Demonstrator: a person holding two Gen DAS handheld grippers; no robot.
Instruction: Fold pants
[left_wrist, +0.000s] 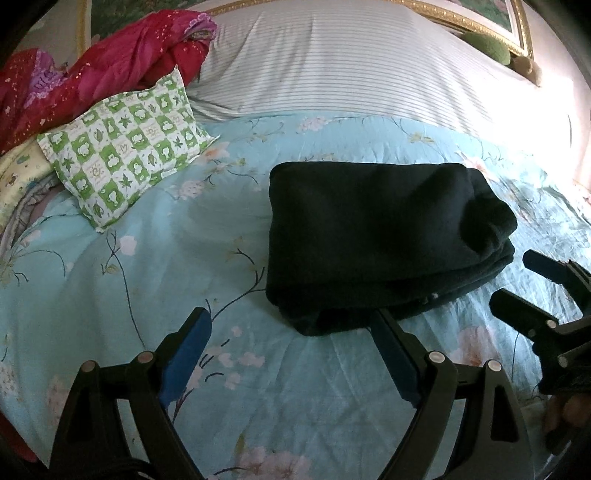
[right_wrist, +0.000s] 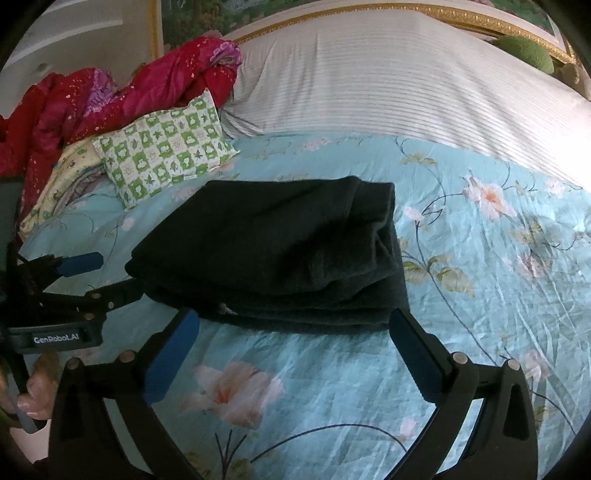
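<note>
Crosswise, folded pants (left_wrist: 373, 236) left-to-right.

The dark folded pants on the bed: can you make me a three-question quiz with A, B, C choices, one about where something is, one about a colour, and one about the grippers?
1. Where does the dark folded pants bundle lie?
A. On the light blue flowered bedspread
B. On the white striped sheet
C. On top of the checked pillow

2. What colours is the small checked pillow?
A. Red and gold
B. Green and white
C. Blue and pink

3. How are the left gripper and the right gripper set?
A. Both shut on the pants
B. One shut, one open
C. Both open, holding nothing

Answers:
1 A, since blue flowered cloth shows on every side of the bundle.
2 B, its squares are green and white with leaf shapes.
3 C, each wrist view shows blue-padded fingers spread wide, with only bedspread between them.
</note>
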